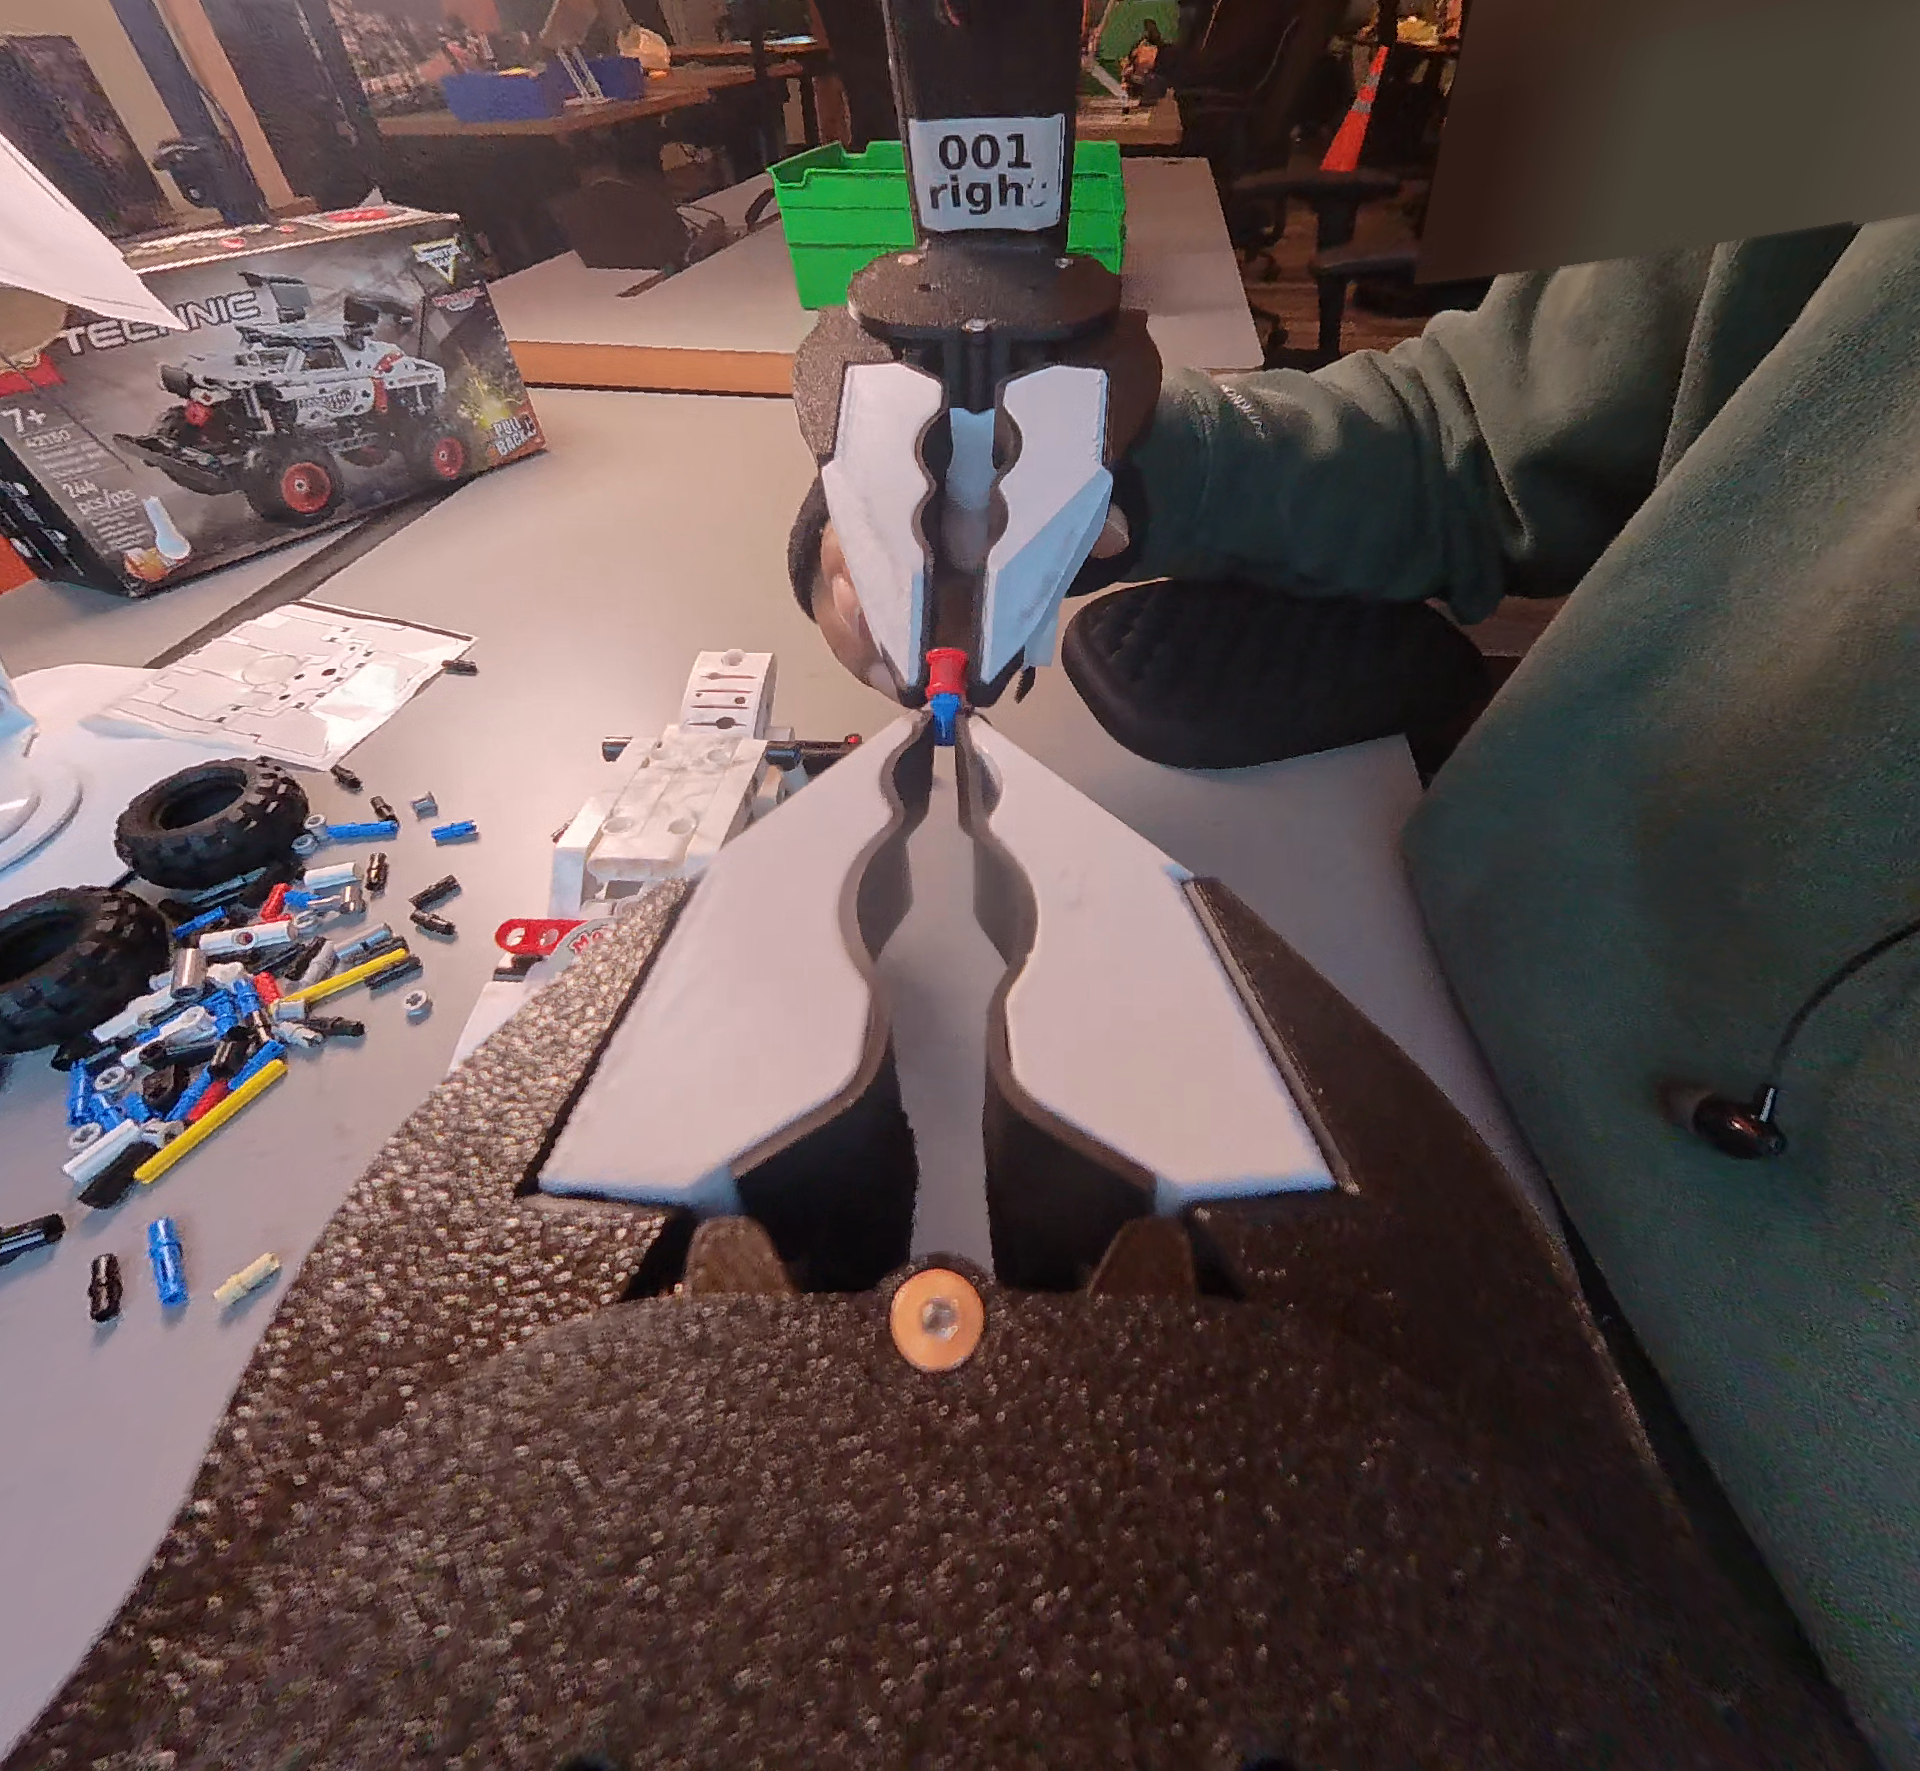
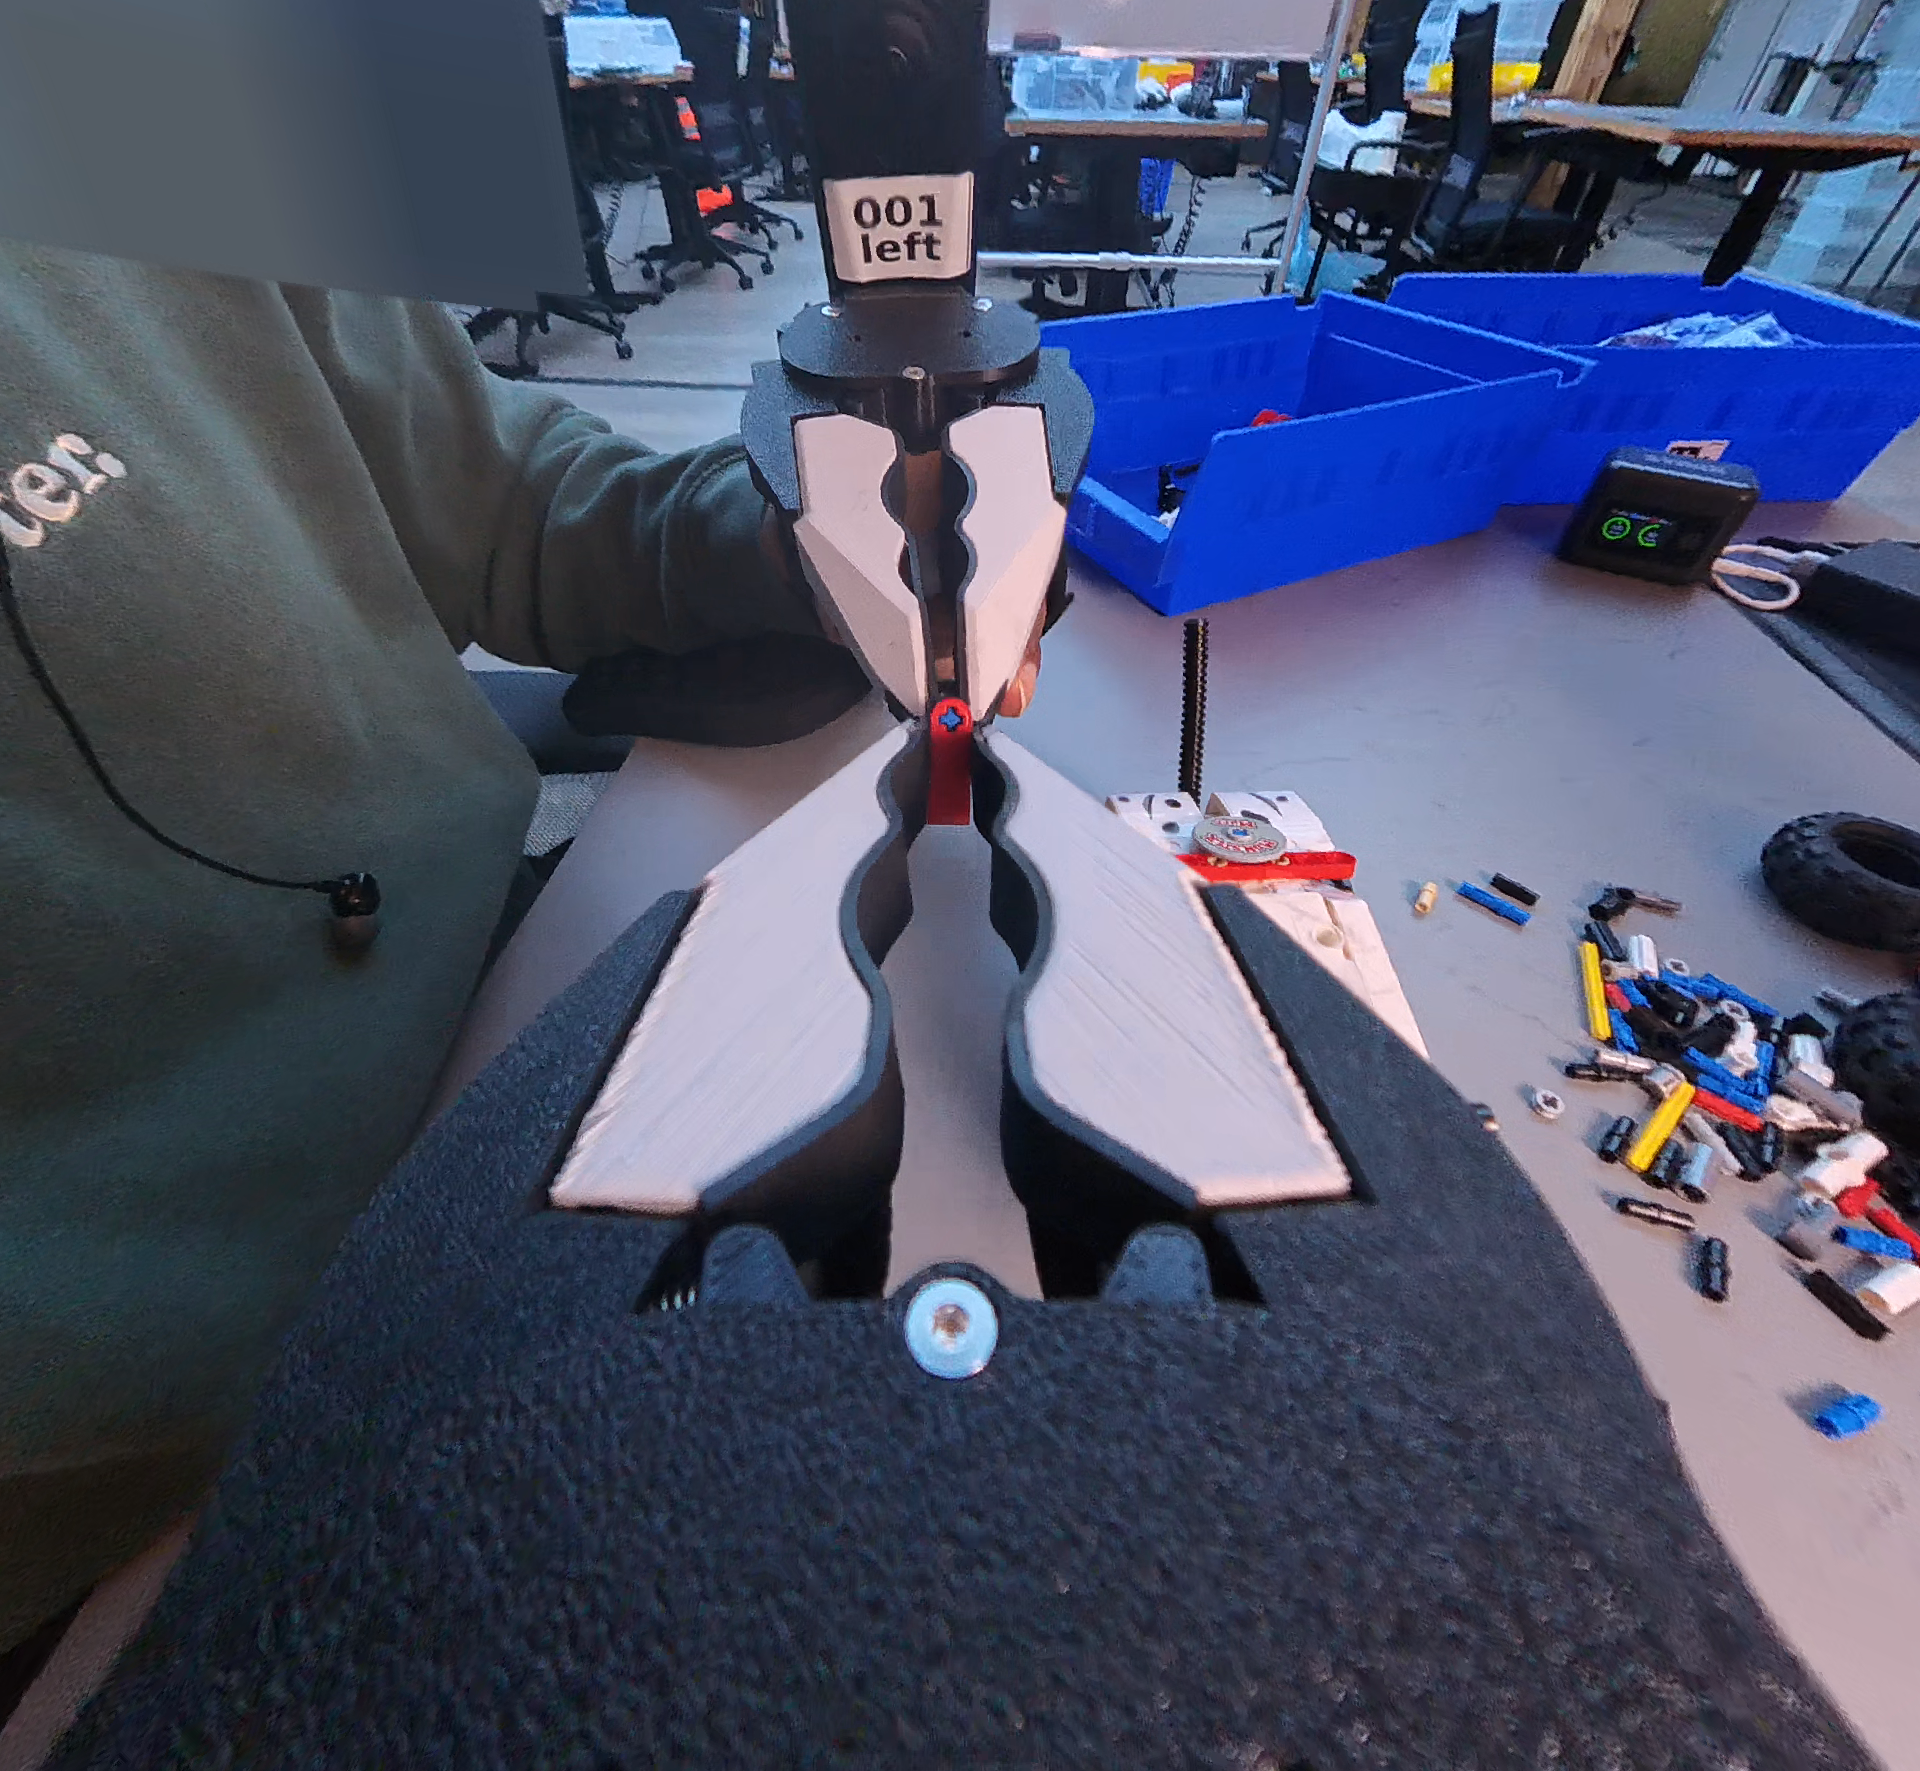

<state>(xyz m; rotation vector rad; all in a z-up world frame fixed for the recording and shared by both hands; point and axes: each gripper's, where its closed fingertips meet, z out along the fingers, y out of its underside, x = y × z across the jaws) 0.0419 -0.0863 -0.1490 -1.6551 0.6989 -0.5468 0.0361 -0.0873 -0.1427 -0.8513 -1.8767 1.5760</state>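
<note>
My left gripper (image 1: 940, 734) and my right gripper (image 2: 948, 747) meet tip to tip above the grey table (image 1: 644, 516). The left gripper is shut on a small blue pin (image 1: 942, 716). The right gripper is shut on a small red beam (image 2: 948, 786), which also shows in the left wrist view (image 1: 943, 672). The blue pin's cross end (image 2: 949, 719) sits in the hole at the red beam's end. In the left wrist view the right gripper (image 1: 945, 687) faces me. In the right wrist view the left gripper (image 2: 948, 701) faces me. A person in green sleeves holds both.
A partly built white model (image 1: 675, 807) lies below the tips. A pile of loose pins and axles (image 1: 208, 994) and black tyres (image 1: 213, 817) lie beside it. A toy box (image 1: 260, 391), a sheet (image 1: 291, 682), blue bins (image 2: 1351, 433) and a green bin (image 1: 842, 215) stand farther off. Only a small space, under 4 cm, lies between the two pairs of fingers.
</note>
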